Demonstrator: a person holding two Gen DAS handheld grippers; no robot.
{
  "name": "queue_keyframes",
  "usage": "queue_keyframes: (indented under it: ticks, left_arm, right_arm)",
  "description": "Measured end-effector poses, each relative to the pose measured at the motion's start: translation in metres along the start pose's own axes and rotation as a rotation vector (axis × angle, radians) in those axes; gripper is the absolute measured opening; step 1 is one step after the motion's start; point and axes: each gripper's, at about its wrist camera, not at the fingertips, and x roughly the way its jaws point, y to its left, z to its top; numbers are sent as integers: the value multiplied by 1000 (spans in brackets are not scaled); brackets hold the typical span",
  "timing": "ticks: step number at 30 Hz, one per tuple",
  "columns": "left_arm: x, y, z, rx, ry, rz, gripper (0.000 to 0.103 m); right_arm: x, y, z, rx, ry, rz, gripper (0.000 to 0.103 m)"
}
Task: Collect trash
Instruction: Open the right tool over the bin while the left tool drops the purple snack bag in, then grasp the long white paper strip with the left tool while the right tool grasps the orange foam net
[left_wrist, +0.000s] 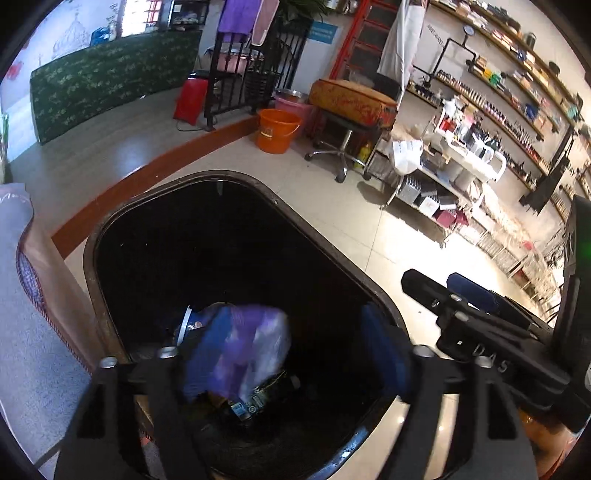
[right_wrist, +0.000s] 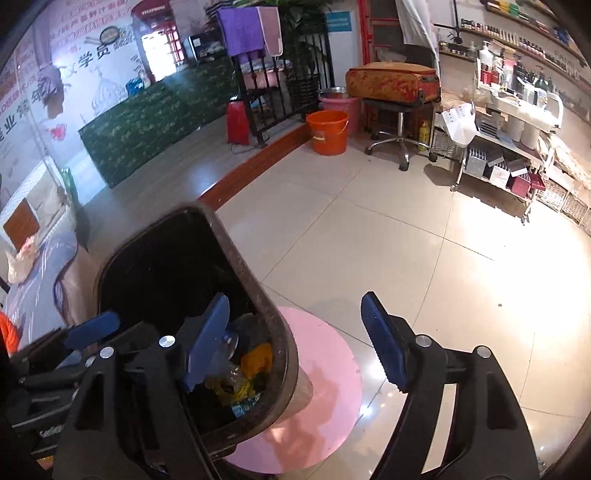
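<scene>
Purple-white bag (left_wrist: 243, 347) blurred over black bin (left_wrist: 122, 210), between spread left hand-held gripper (left_wrist: 284, 354) fingers: I judge drop step. Right hand-held gripper (right_wrist: 291, 343) apart, empty. Next: seek trash, 12 o'clock floor (right_wrist: 406, 236).

You stand in a beauty salon: long wall shelves of small bottles (left_wrist: 491, 107), a white product trolley (right_wrist: 517, 122), a chrome-based swivel stool (right_wrist: 400, 122).
</scene>
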Motion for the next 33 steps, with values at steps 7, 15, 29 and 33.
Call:
queue_keyframes:
  ticks: [7,15,29,33]
  left_arm:
    - [-19,10,-4,-12,-37,65,84]
    - [-54,23,-2,-4,-100,170,90]
    - [-139,106,-45,-169,-174,433,97]
    - [-166,140,-67,-246,-184,514,97]
  right_arm:
    - [-6,-10,8,44,-32,-41,82]
    - [-9,7,9,20,-31,-32,83]
    - [-1,135,-18,-206,84,233,84]
    - [-9,187,-30,-326,106,349,84]
